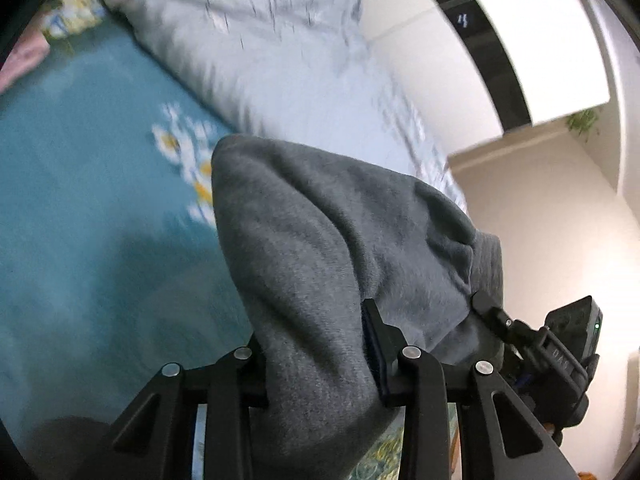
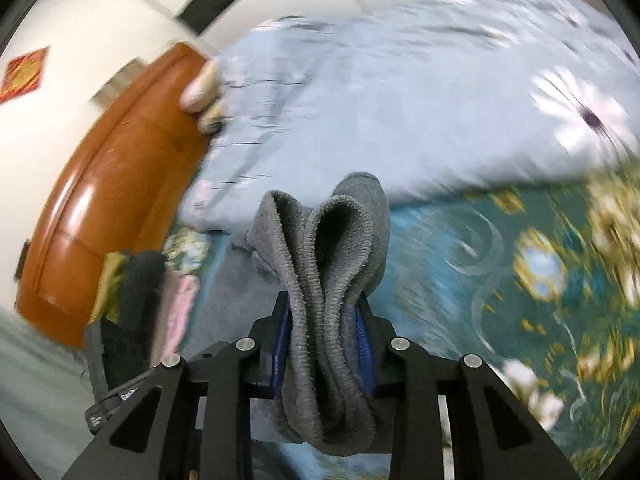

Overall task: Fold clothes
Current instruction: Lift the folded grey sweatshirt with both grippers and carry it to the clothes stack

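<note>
A grey fleece garment (image 1: 320,248) is held up above a bed. My left gripper (image 1: 316,344) is shut on a thick bunch of its cloth, which drapes over the fingers and hides the left fingertip. My right gripper (image 2: 322,320) is shut on the grey garment's ribbed hem (image 2: 320,248), folded in several layers between the blue pads. The right gripper also shows in the left wrist view (image 1: 560,344), close by at the right, touching the same garment. The rest of the garment hangs down out of sight.
The bed has a teal flowered sheet (image 1: 80,208) and a pale blue quilt (image 2: 400,100) heaped at its far side. An orange-brown headboard (image 2: 100,200) stands at the left. Folded clothes (image 2: 140,292) lie beside it. A white wall (image 1: 560,220) is behind.
</note>
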### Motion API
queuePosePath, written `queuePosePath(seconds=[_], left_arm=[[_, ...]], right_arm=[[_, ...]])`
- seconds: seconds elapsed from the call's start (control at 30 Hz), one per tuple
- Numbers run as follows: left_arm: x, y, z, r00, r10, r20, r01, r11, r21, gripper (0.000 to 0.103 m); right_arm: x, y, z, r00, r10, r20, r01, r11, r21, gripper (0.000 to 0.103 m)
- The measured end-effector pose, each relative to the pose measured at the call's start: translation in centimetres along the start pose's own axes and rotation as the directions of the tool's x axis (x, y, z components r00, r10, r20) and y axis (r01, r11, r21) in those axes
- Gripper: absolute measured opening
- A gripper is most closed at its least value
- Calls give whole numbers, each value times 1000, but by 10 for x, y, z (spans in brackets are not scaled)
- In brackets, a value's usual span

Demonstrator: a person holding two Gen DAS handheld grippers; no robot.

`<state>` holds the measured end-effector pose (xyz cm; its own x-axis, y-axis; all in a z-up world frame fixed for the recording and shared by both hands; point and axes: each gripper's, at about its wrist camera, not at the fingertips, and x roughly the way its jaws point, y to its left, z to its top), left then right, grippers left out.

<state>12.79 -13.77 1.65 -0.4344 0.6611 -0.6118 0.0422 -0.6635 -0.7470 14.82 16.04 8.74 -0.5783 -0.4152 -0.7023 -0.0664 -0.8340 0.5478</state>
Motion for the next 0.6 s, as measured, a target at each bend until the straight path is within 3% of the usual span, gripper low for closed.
queuePosePath(seconds=[0.13,0.23,0.33,0.43,0.6], left_arm=[[-75,6,34,987,21,159,-23,1000,12,36],[-144,16,60,957,45,285,-51,999,11,36],[-217,33,83,908,75,412,-78,997,-11,36],[-281,50,103,848,114,518,-114,993,-33,36],[-365,90,129,761,204,615,-170,979,-115,36]], right_arm=[[19,88,27,997,78,-27,-81,986,-147,31],[43,164,42,986,150,-72,-164,955,-248,30],[69,243,56,963,241,-121,-268,906,-328,30],[98,325,63,928,320,-192,-372,840,-394,30],[154,448,66,859,378,-346,-507,729,-461,30]])
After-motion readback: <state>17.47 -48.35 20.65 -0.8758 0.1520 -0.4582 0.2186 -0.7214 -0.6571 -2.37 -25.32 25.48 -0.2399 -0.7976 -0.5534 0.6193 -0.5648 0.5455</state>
